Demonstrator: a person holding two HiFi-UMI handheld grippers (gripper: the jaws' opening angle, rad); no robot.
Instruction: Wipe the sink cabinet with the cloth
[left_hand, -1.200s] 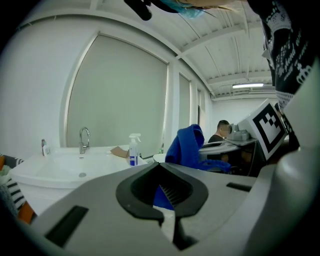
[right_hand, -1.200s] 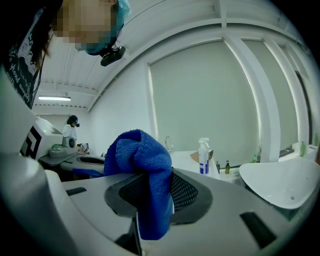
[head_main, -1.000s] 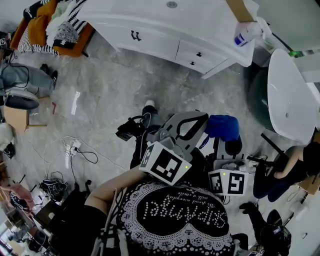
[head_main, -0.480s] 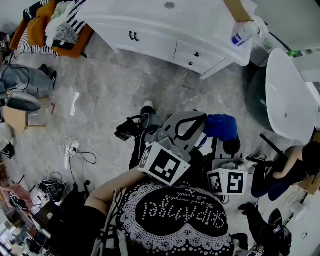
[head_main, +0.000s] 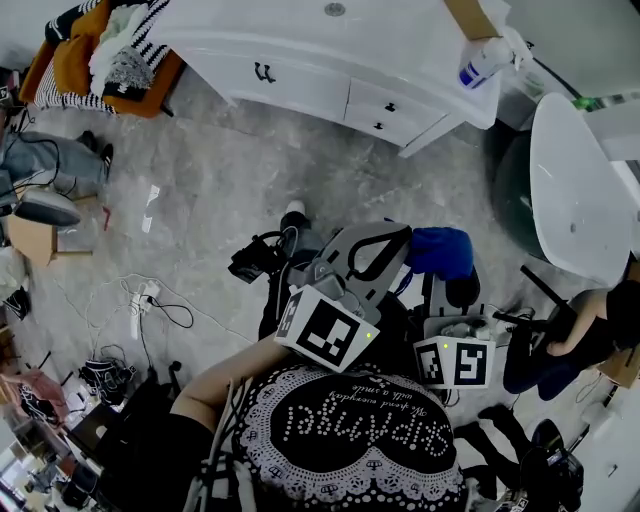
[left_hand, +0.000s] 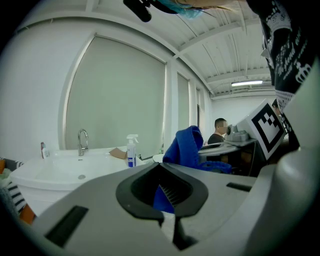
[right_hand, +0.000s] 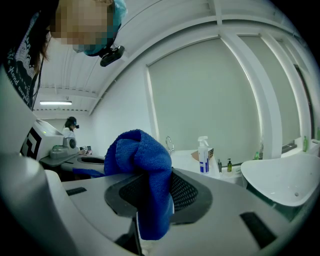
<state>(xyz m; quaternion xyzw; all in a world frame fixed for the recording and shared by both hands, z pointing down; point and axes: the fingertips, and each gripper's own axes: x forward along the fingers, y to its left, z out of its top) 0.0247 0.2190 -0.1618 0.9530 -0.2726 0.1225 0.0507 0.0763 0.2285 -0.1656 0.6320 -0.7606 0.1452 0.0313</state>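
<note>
Right gripper (right_hand: 153, 196) is clamped on the cloth (right_hand: 142, 157), seemingly by one fold only, so it could be dropped.

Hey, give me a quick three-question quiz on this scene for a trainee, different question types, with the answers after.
1. True or false: the spray bottle stands on top of the sink cabinet.
2. Which tongs hold the blue cloth? A) left B) right C) neither
3. Is the cloth touching the cabinet yet?
Key: 1 true. 2 B, the right tongs are shut on it. 3 No, the cloth is held well apart from the cabinet.
</note>
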